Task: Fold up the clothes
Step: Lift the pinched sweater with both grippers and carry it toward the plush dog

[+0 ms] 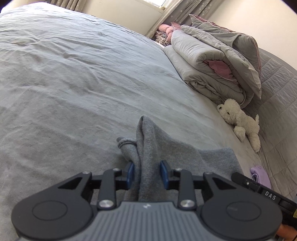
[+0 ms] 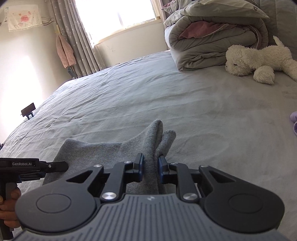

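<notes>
The left gripper (image 1: 148, 173) is pinching a bunched corner of a grey knit garment (image 1: 154, 144), the cloth standing up in a ridge between its two blue pads (image 1: 130, 172). The right gripper (image 2: 150, 166) is pinching another bunched corner of the same garment (image 2: 104, 153), with the fabric rising in two folds past its pads (image 2: 161, 166). Between the two grips the garment stretches as a flat band, and its lower part lies on the pale grey bedsheet (image 1: 74, 77) near the camera side of the bed.

From the right wrist view the left gripper shows at the left edge as a black tool with white lettering, held by a hand (image 2: 10, 204) on its handle. From the left wrist view the tip of the right gripper (image 1: 259, 187) shows at the lower right.

Further up the bed lies a rolled grey quilt (image 1: 209, 61) with a pink lining showing at its end, and a grey pillow (image 1: 243, 48) leans on top of it. A white plush dog (image 1: 239, 118) lies just beside the quilt, against the padded grey headboard (image 1: 278, 92). A small lilac item (image 1: 259, 174) lies near the edge of the bed by the right gripper; it may be another piece of clothing, but too little of it shows to tell. Beyond the bed are grey patterned curtains (image 2: 78, 37), a bright window (image 2: 115, 16) and a pink cloth (image 2: 65, 52) hanging by the wall
</notes>
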The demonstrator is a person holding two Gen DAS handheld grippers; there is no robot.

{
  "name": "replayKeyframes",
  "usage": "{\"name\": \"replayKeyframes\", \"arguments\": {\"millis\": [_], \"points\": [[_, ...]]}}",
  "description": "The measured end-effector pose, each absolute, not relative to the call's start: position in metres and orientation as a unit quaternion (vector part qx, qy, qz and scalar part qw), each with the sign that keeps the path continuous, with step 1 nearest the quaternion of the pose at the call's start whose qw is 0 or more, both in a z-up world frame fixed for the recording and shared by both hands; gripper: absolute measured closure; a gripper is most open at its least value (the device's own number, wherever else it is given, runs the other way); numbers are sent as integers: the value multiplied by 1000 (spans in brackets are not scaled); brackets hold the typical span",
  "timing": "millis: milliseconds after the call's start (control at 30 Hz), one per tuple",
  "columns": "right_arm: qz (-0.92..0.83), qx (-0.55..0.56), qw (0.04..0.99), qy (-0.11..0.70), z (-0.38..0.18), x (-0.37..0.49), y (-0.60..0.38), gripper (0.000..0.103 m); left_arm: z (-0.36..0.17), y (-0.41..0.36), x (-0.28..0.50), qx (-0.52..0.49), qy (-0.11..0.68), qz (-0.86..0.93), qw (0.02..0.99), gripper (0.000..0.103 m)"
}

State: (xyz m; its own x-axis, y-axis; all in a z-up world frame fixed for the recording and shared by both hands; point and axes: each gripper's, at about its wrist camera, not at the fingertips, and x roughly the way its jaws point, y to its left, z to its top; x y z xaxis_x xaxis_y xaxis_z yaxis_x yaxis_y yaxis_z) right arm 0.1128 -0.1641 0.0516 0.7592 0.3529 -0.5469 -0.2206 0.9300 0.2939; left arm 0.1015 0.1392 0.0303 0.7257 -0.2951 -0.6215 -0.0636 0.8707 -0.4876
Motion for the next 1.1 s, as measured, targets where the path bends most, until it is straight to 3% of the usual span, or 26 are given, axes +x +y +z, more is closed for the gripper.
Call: {"name": "replayKeyframes", "arguments": {"millis": [233,400,567,633,700,833,900,1100], "points": [[147,113,929,321,44,115,-167,84,29,147,102,-265,383,-75,882,27],[145,136,919,339,40,118,-172,77,23,139,101,-252,386,-75,884,24],[142,160,907,362,34,121,-175,56,24,130,99,-228,384,-83,891,25],[146,174,901,370,30,121,-176,49,24,127,99,-226,383,-87,891,28],[149,189,895,377,26,122,-178,48,23,126,98,-226,380,-91,892,36],[150,210,889,379,20,123,-181,48,21,121,95,-221,372,-90,897,42],[151,209,889,379,21,123,-181,47,21,119,94,-221,369,-94,898,51],[157,182,902,358,29,117,-173,71,24,123,94,-235,364,-99,896,74]]}}
